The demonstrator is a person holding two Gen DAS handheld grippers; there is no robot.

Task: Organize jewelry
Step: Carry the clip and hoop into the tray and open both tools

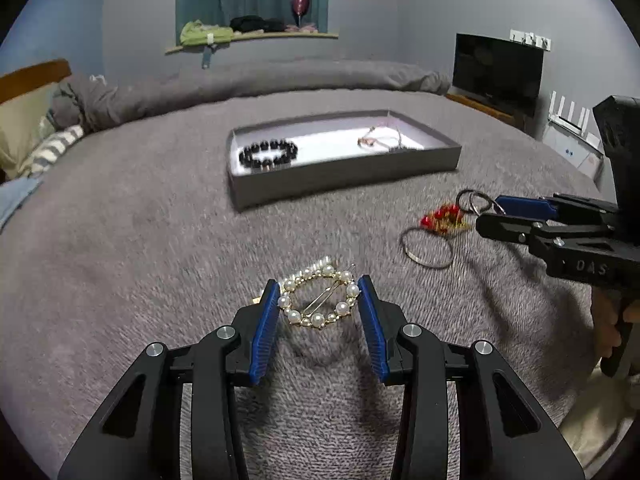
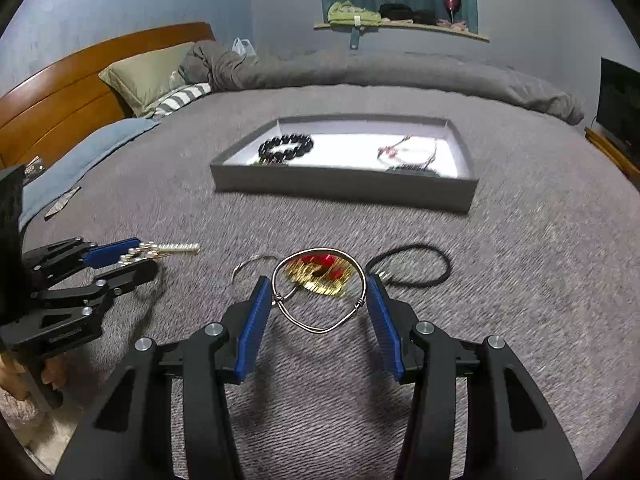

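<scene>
Because both grippers are loaded at once, each pinches a ring-shaped piece across its width, the surest hold on a thin hoop that would slip from a grip on one edge. Pressed against opposite sides of the pearl hair clip (image 1: 318, 299), the blue pads of the left gripper (image 1: 319, 300) hold it flat between the fingertips, clear of the grey bedspread (image 1: 140, 264), to judge by the shadow cast beneath it. Likewise, the right gripper (image 2: 319, 292) is clamped on the wire bangle (image 2: 319, 291), its pads meeting the hoop at the two small wire wraps, so the bangle hangs level in front of the jaws. Seen through the hoop and just beyond it lies a gold comb with red stones (image 2: 320, 274), which I judge is still on the bed; a thin silver ring (image 2: 252, 270) lies just left of the right fingertips and a black hair tie (image 2: 410, 266) just to their right. Straight ahead of both tools, well beyond the fingertips, sits the grey tray (image 2: 344, 186), already holding a black bead bracelet (image 2: 286, 146) at its left end and a fine chain piece (image 2: 408, 152) at its right. Its bare middle looks like the natural spot for both held pieces, so the next step is probably a carry forward and a release over it.
</scene>
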